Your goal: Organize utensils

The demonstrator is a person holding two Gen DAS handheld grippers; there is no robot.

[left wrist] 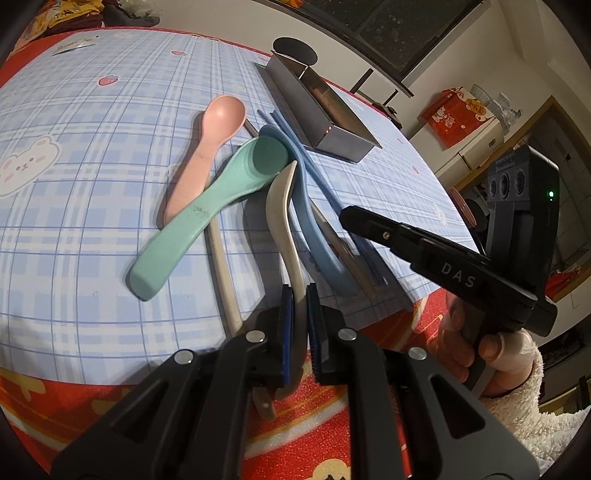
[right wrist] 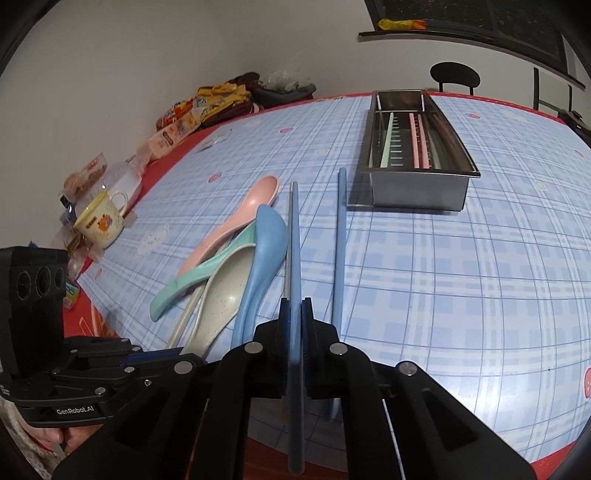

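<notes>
Counter [right wrist: 461, 280]: blue plaid cloth with bear and strawberry prints, laid over a red patterned mat [left wrist: 55, 398]. Wall [right wrist: 166, 48]: plain white, with a dark window [right wrist: 461, 18] at upper right and a black round-backed chair [right wrist: 455, 75] at the counter's far edge. Room beyond: white cabinet [left wrist: 484, 144] bearing a red box [left wrist: 456, 110], beside a wood-framed doorway [left wrist: 554, 122].

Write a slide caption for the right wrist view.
Right claw shut on a blue chopstick, spoons alongside, metal tray ahead.
</notes>
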